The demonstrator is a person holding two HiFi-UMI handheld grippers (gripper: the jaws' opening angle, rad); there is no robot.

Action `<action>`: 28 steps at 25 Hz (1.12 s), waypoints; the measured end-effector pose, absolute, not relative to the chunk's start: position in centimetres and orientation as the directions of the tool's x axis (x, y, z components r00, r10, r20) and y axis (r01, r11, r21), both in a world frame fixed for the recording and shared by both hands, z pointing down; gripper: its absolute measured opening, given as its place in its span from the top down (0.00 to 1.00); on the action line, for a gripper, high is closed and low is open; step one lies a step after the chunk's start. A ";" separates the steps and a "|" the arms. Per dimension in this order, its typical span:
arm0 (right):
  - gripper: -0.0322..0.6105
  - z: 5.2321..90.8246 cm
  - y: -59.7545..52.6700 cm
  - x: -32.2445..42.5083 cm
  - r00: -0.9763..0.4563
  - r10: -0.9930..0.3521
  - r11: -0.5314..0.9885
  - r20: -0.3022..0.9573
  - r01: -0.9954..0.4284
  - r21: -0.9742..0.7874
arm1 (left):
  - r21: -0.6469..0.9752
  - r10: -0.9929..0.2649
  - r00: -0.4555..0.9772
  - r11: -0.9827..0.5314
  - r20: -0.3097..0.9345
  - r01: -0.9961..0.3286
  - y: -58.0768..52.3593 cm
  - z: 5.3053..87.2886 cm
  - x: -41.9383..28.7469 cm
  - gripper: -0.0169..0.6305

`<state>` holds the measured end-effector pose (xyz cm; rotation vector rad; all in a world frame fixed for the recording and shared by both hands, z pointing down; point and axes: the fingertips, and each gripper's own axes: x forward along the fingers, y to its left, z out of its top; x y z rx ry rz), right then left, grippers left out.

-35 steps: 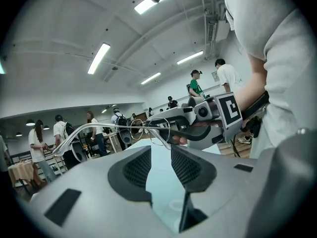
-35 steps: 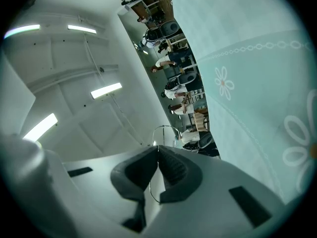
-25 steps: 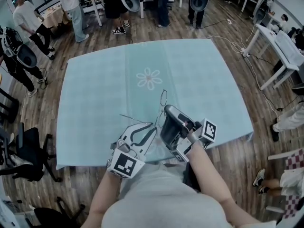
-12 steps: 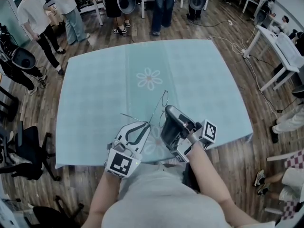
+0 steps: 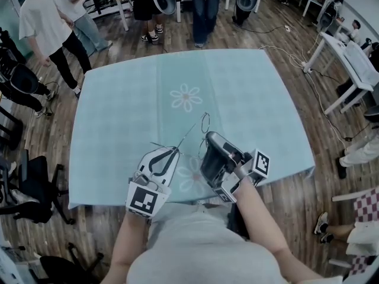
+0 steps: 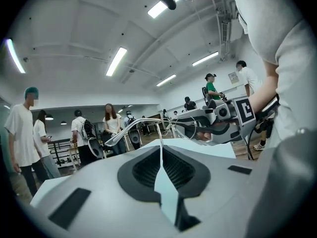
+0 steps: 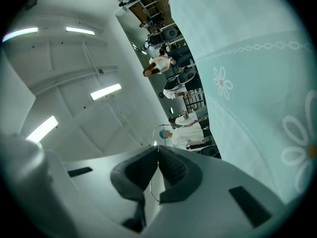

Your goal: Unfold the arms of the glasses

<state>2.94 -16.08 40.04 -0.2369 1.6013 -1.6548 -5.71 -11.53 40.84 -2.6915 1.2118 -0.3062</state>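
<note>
Thin wire-rimmed glasses (image 5: 204, 123) hang in the air over the near part of the light blue tablecloth (image 5: 237, 87). My right gripper (image 5: 207, 136) is shut on their frame; the rim wire (image 7: 150, 185) runs between its pads at the right gripper (image 7: 158, 148). My left gripper (image 5: 175, 150) sits to the left of it. Its jaws have just been closing, and the pads of the left gripper (image 6: 160, 147) now pinch the end of one thin arm. The other clear arm (image 6: 130, 129) sticks out to the left. The right gripper (image 6: 218, 125) also shows in the left gripper view.
The tablecloth carries a flower print (image 5: 186, 97). Several people (image 5: 44, 25) stand beyond the table's far edge. A black chair (image 5: 32, 182) stands at the left, white tables (image 5: 349, 58) at the right, and cables (image 5: 296, 58) lie on the wooden floor.
My left gripper has shifted left and its jaws have narrowed onto the glasses' arm, which now slants further left from the frame. The right gripper has stayed still.
</note>
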 end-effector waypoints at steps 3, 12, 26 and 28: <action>0.93 40.2 -16.0 3.0 -0.662 -0.643 0.123 -0.386 0.409 -0.904 | -0.212 -0.762 0.640 -0.645 0.103 -0.734 -11.7 40.7 -6.1 0.94; 0.93 40.4 -16.1 2.9 -0.679 -0.634 0.106 -0.371 0.399 -0.911 | -0.082 -0.787 0.616 -0.617 0.039 -0.783 -12.8 39.5 -8.0 0.94; 0.93 40.0 -15.6 2.6 -0.685 -0.595 0.052 -0.420 0.488 -0.871 | 0.047 -0.764 0.643 -0.645 -0.056 -0.763 -13.8 38.4 -9.4 0.94; 0.93 39.9 -15.5 2.5 -0.692 -0.586 0.045 -0.421 0.491 -0.870 | 0.049 -0.743 0.665 -0.669 -0.069 -0.742 -14.0 38.0 -9.7 0.94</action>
